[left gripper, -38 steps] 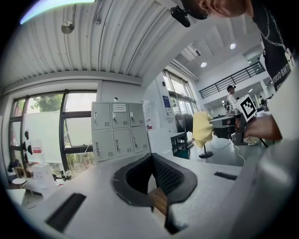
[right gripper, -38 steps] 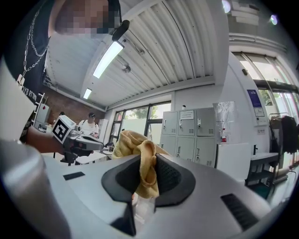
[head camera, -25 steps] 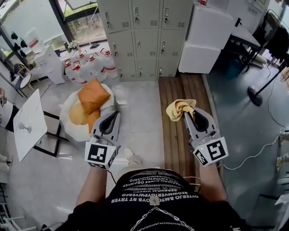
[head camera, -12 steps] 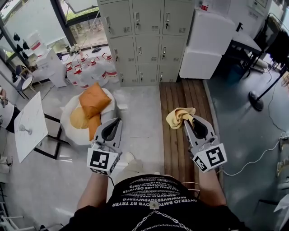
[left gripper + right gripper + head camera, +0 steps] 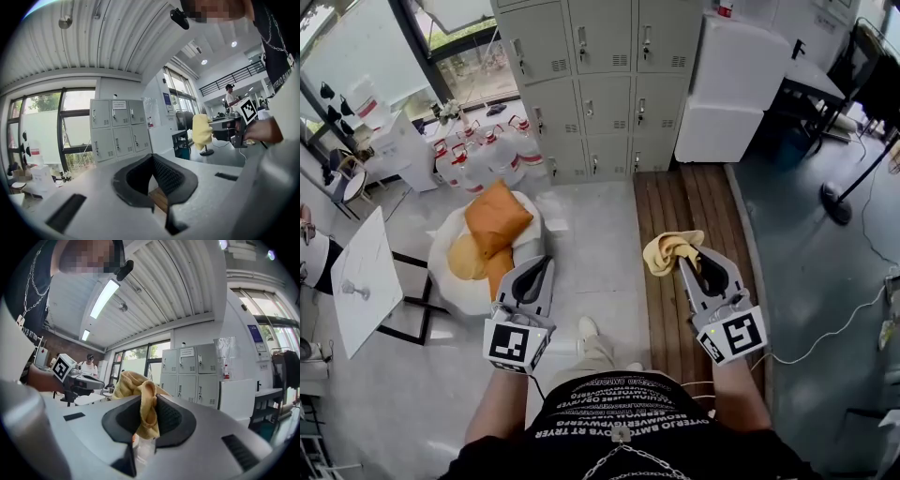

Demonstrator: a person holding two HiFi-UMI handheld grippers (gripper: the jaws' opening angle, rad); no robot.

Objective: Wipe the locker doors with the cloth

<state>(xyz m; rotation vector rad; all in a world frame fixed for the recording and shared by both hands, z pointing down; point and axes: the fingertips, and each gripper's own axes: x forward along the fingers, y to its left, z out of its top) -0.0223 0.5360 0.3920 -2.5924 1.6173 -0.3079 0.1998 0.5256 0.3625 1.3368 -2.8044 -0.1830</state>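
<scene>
The grey locker bank [image 5: 600,84] stands ahead across the floor, also visible far off in the left gripper view [image 5: 119,131] and the right gripper view [image 5: 190,376]. My right gripper [image 5: 686,261] is shut on a crumpled yellow cloth [image 5: 668,251], held over the wooden floor strip. That cloth [image 5: 140,397] is pinched between the dark pads and bulges above them. My left gripper [image 5: 546,264] is held level beside it, its jaws shut [image 5: 151,157] with nothing between them. Both grippers are well short of the lockers.
A white round seat with orange cushions [image 5: 492,225] sits left of my path, with water jugs [image 5: 478,150] behind it. A white cabinet [image 5: 727,84] stands right of the lockers. A white table [image 5: 361,281] is at far left, and a fan stand [image 5: 839,202] and a cable at right.
The lockers and floor items have slid lower in the head view as the person steps toward them. Both grippers keep their pose, and the cloth stays in the right one.
</scene>
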